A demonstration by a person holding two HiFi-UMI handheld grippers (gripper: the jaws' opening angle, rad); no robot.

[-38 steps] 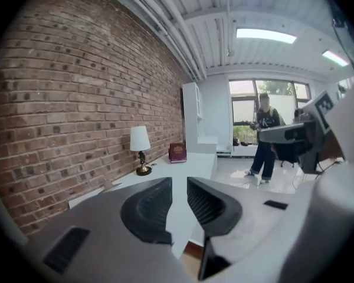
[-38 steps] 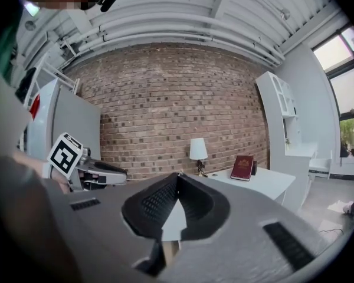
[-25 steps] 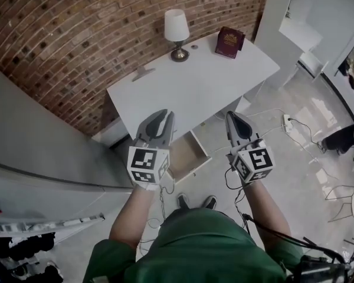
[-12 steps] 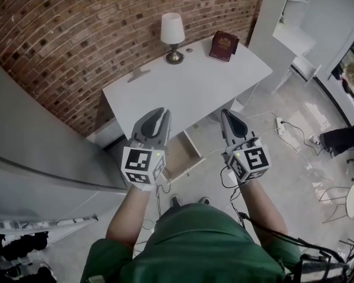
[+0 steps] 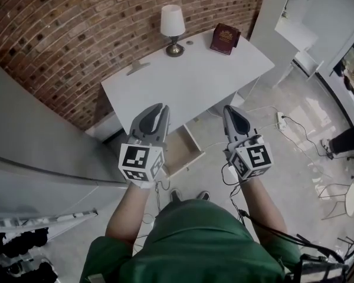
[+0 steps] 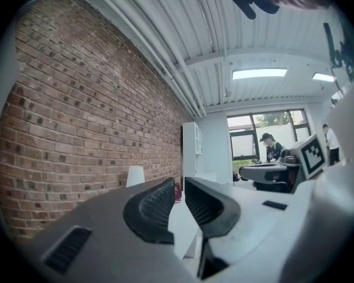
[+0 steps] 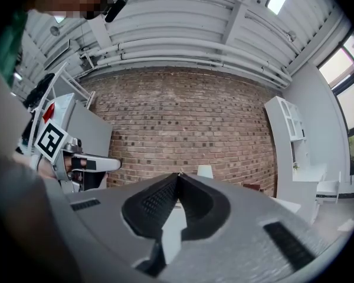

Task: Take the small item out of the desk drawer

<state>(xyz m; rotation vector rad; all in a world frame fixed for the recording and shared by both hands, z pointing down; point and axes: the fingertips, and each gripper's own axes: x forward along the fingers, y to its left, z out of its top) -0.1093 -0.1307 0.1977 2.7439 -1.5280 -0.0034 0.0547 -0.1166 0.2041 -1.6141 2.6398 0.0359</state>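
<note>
The left gripper [image 6: 179, 180] stands only narrowly open. In the left gripper view its two dark ribbed pads [image 6: 155, 205] face each other across a slim gap, wider at the base than at the tips. Only the far white desk [image 5: 189, 81] and the room show through that gap, so it holds nothing and touches nothing. The right gripper [image 7: 177, 174] is closed. In the right gripper view its tips meet in a point and nothing is caught between them, with only a thin open wedge left low down near the hinge. In the head view both grippers sit side by side in the middle of the frame, the left one at centre left and the right one at centre right, each with its marker cube toward the person in the green shirt [image 5: 194, 240] at the bottom. Both are held in the air in front of the desk and well apart from each other. The drawer [image 5: 183, 149] stands pulled out from the desk's near edge, showing in the centre of the frame between the two grippers, with its left part hidden behind the left gripper. Its tan inside shows, but the small item in it is too small to make out. On the desk top, toward the upper middle of the frame, a white-shaded lamp [image 5: 173, 28] and a dark red book [image 5: 225, 39] stand by the brick wall [image 5: 76, 34].
</note>
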